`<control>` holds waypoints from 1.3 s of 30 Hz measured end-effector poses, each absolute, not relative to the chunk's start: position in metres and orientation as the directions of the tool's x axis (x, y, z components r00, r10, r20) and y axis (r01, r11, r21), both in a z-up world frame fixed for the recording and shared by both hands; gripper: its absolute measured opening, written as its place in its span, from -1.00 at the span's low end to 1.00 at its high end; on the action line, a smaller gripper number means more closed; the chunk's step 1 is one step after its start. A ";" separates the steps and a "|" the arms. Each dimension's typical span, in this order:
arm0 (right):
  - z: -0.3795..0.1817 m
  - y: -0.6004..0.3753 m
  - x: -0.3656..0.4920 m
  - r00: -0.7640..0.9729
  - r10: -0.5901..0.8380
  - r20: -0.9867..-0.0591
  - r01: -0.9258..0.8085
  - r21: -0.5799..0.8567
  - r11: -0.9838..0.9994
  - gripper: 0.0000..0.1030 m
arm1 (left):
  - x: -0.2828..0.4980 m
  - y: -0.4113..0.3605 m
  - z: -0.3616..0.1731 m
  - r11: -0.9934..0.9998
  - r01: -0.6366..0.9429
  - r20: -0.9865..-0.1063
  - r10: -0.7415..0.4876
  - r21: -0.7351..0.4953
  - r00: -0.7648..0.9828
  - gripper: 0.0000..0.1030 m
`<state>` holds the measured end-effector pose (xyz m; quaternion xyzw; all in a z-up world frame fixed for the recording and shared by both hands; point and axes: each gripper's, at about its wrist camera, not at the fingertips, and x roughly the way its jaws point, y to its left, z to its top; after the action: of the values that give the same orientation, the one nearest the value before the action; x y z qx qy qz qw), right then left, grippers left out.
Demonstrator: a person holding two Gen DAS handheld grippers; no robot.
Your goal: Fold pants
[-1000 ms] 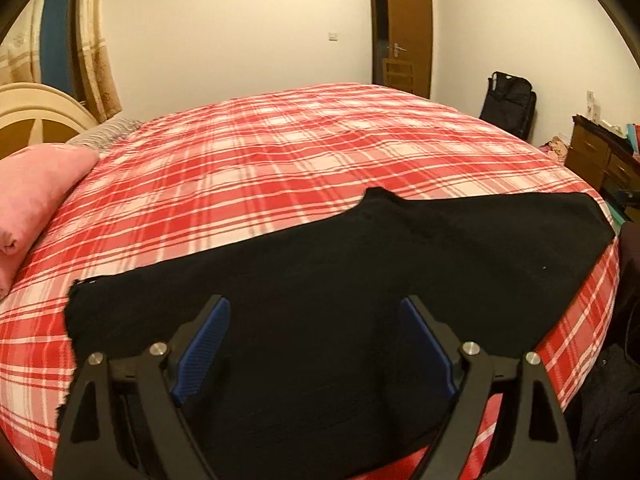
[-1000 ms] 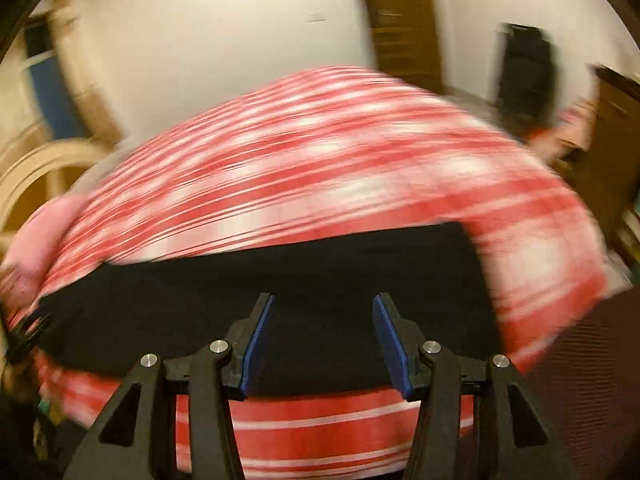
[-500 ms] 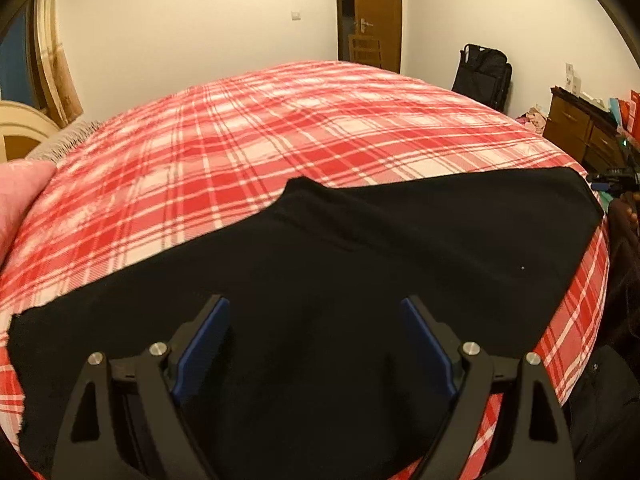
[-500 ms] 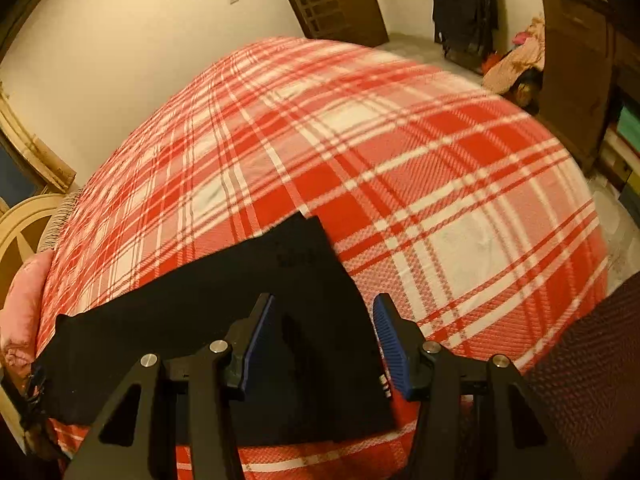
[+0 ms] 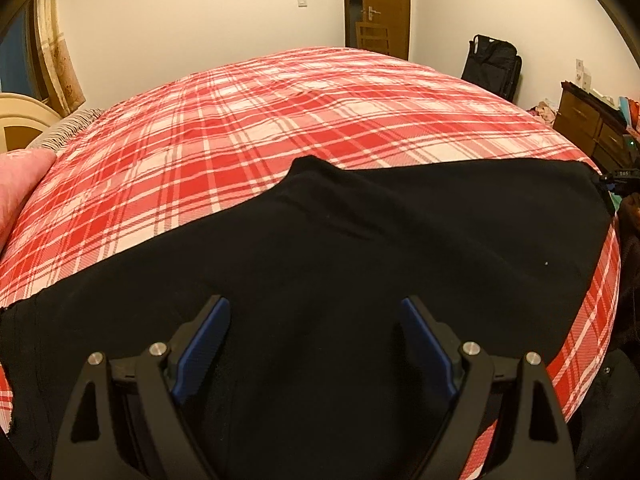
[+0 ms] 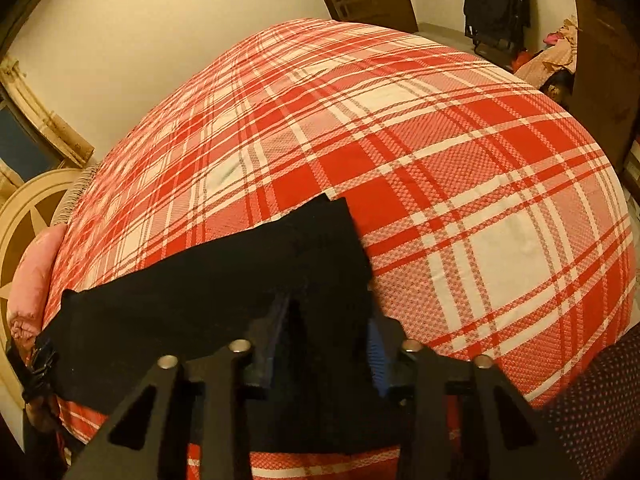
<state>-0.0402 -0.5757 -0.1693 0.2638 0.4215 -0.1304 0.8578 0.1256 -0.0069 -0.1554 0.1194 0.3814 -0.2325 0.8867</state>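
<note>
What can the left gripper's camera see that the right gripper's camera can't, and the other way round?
Only the left view shows the pants' whole spread and the open left gripper over them. Only the right view shows the right gripper with black cloth between its blue pads; whether it has clamped is unclear. Both show the plaid bedspread, pink pillow, door and black bag.

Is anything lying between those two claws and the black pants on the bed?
Nothing visible. The left gripper hangs open directly over the black pants, and the right gripper has pants fabric between its fingers.
</note>
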 end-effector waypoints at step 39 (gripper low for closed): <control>-0.170 -0.572 -0.043 0.568 -0.045 -0.822 0.472 0.281 0.836 -0.08 | 0.133 -0.004 -0.169 0.880 0.472 -0.755 -0.271 0.057 0.597 0.95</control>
<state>-0.0435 -0.5722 -0.1702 0.2431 0.4394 -0.1517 0.8514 0.1327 -0.0043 -0.1694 0.1263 0.3968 -0.2101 0.8846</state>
